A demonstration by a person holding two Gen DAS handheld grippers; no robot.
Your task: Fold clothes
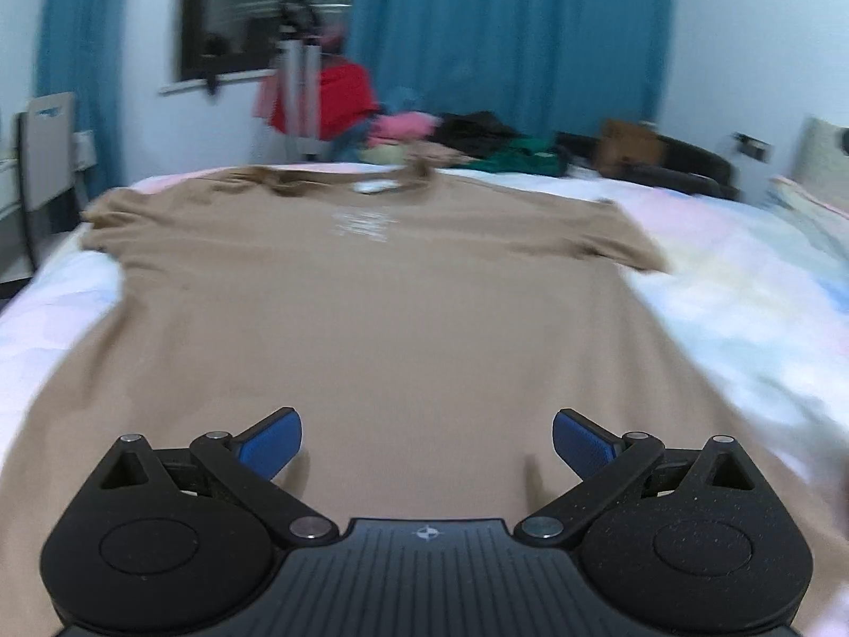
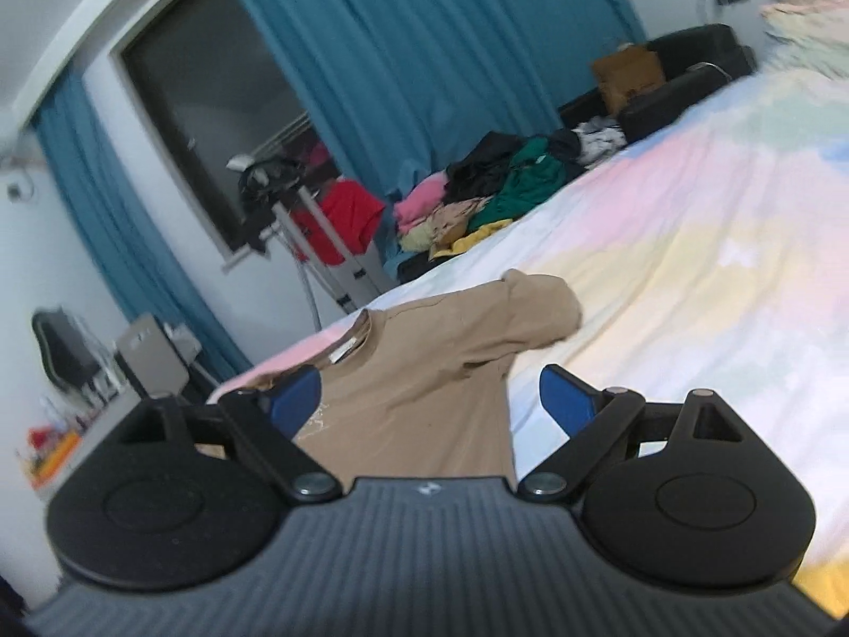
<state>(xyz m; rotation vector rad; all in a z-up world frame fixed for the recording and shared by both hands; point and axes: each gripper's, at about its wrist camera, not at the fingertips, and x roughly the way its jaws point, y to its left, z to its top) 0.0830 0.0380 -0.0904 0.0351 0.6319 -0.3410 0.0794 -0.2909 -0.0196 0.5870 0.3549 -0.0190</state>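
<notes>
The tan T-shirt [image 1: 371, 308] lies face up and spread flat on the bed [image 1: 743, 292], directly ahead of and below the left hand-held gripper [image 1: 427, 443], with its collar at the far end, both short sleeves out to the sides and its hem nearest the gripper. A faint white print sits on the chest just short of the collar. No fold shows anywhere in it, so, as far as can be judged, the laying-out is finished and all of the folding is left: sleeves in, sides in, then hem toward collar. The left hand-held gripper stands with its blue pads wide apart and nothing between them, hovering over the lower part of the shirt. The right hand-held gripper [image 2: 430, 403] also stands wide apart and empty; the T-shirt [image 2: 424, 371] appears between its fingers only as background, with the right sleeve ahead of it on the pastel bed [image 2: 690, 265]. Beyond the shirt, at the far edge of the bed, a pile of clothes [image 2: 477, 196] in pink, green, black and yellow waits, which suggests more pieces to fold after this one. Farther off are a red garment [image 2: 345, 217] on a stand, blue curtains [image 2: 424, 53] and a dark window [image 2: 212, 101]; both views are somewhat blurred.
</notes>
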